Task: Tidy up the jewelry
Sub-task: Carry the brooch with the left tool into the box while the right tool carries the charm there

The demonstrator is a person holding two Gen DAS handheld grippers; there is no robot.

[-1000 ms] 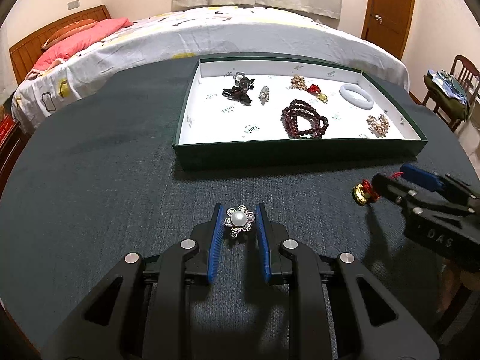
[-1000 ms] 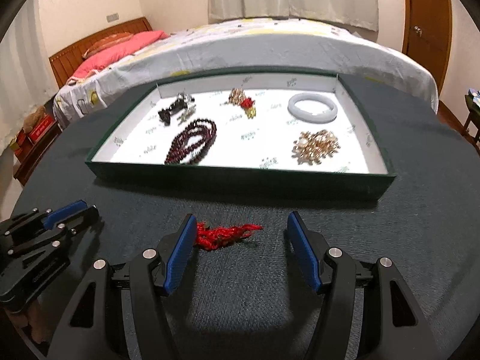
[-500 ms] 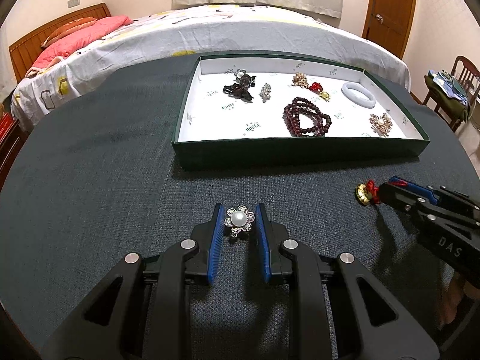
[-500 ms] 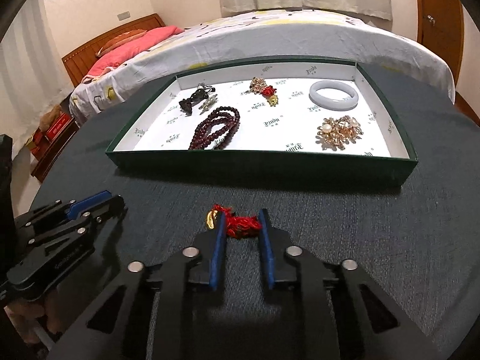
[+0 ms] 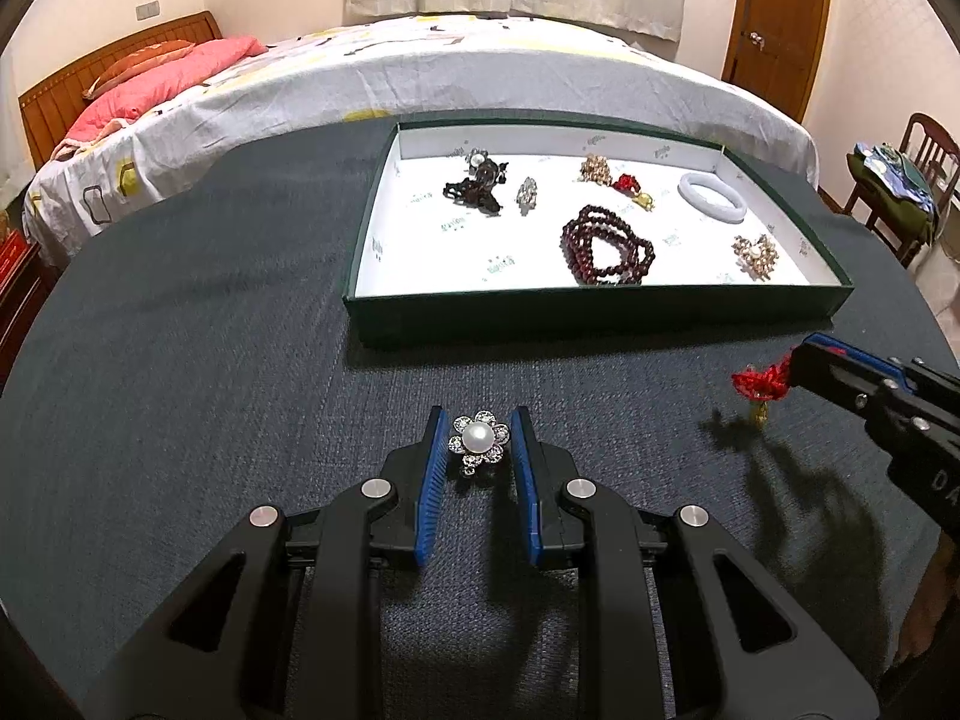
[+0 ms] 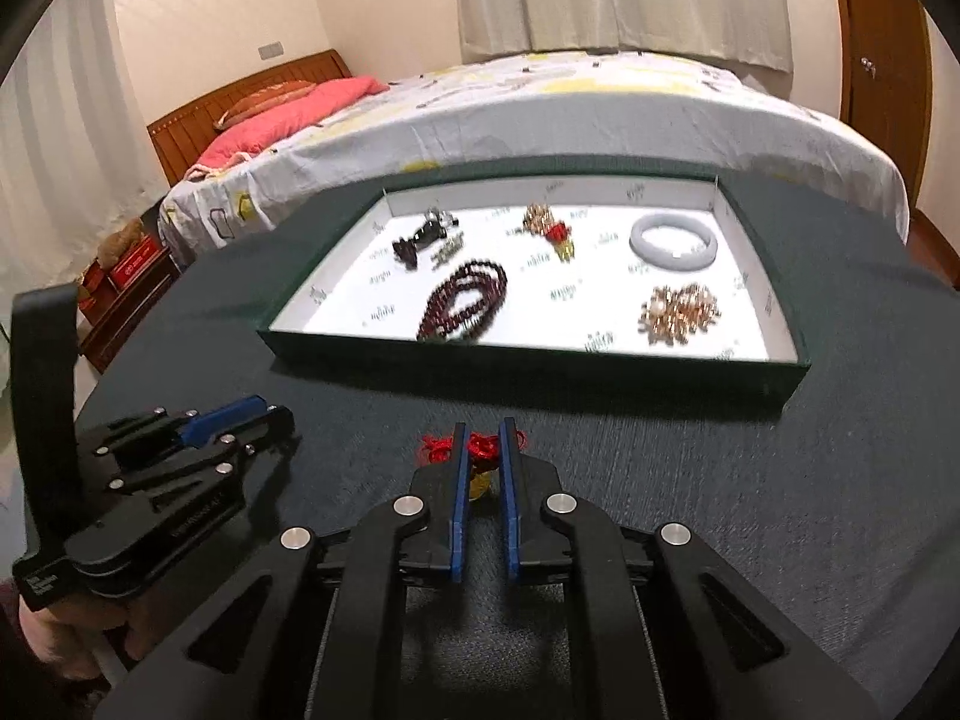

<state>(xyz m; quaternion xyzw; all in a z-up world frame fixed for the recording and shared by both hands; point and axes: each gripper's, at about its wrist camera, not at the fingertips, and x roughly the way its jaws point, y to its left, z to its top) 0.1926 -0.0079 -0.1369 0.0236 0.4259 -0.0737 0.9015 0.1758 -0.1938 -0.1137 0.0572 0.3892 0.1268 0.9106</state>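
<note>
My left gripper (image 5: 479, 429) is shut on a silver flower brooch with a pearl (image 5: 478, 439), low over the dark tablecloth in front of the green tray (image 5: 600, 309). My right gripper (image 6: 483, 438) is shut on a red knotted cord charm (image 6: 480, 445) with a gold bead hanging below it, lifted off the cloth. In the left wrist view the charm (image 5: 761, 385) dangles from the right gripper's tip at the right. The left gripper also shows in the right wrist view (image 6: 240, 420). The tray (image 6: 540, 360) holds several pieces.
Inside the tray lie a dark red bead bracelet (image 5: 607, 246), a white bangle (image 5: 711, 197), a gold brooch (image 5: 755, 255), a black hair clip (image 5: 477, 183) and a red-gold charm (image 5: 627, 185). A bed (image 5: 420, 72) stands behind the table, a chair (image 5: 900, 180) at right.
My right gripper closed on the red cord charm and lifted it off the cloth; the gold bead now hangs free. My left gripper stayed shut on the pearl brooch and rose slightly.
</note>
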